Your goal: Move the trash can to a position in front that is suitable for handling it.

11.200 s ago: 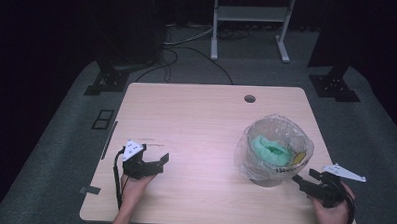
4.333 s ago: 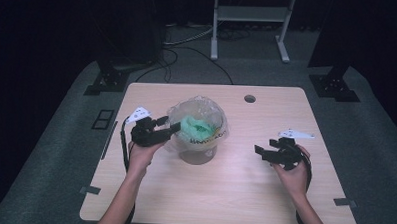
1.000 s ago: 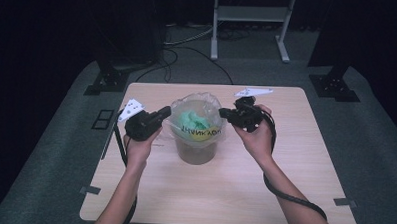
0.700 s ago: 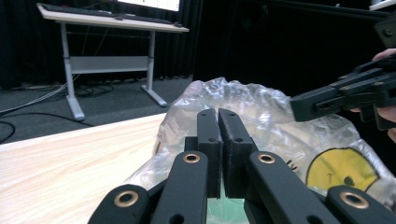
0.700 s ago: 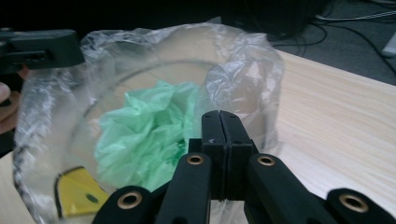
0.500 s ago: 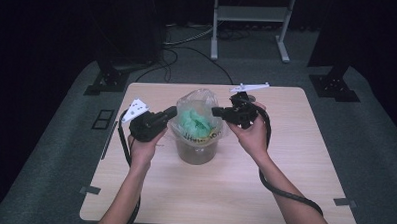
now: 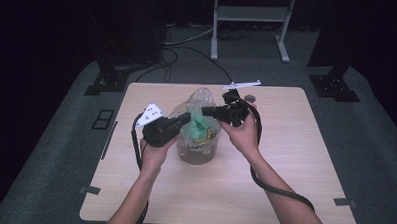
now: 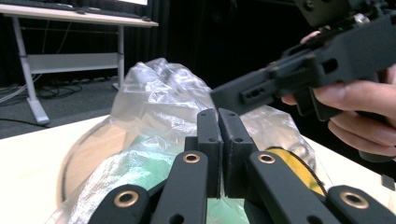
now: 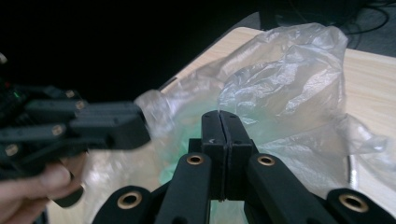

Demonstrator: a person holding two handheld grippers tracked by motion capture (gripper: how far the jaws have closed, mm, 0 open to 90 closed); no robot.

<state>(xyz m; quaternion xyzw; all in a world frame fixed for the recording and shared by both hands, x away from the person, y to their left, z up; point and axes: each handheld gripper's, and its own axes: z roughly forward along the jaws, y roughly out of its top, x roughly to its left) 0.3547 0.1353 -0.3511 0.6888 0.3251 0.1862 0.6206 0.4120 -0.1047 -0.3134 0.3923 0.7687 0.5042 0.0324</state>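
Note:
A clear plastic bag [image 7: 202, 98] with green stuff [image 7: 201, 126] inside covers a round container with yellow print [image 7: 197, 149] at the table's middle. My left gripper [image 7: 184, 119] reaches in from the left, jaws shut on the bag's film near its top. My right gripper [image 7: 207, 112] comes from the right, shut on the film too, close to the left one. In the left gripper view the shut jaws [image 8: 218, 117] lie against the crinkled bag [image 8: 154, 100], with the right gripper [image 8: 280, 79] above. In the right gripper view the shut jaws [image 9: 219, 119] press into the bag [image 9: 285, 79], with the left gripper [image 9: 105, 126] beside.
The light wooden table [image 7: 295, 160] has a cable hole [image 7: 249, 98] at its far edge and tape marks [image 7: 89, 190] at the near corners. A white desk frame [image 7: 250, 13], black stands [image 7: 110, 79] and cables lie on the dark floor beyond.
The bag went from the table's right to its middle. In the last second both grippers closed in on its top, and the film now rises to a peak.

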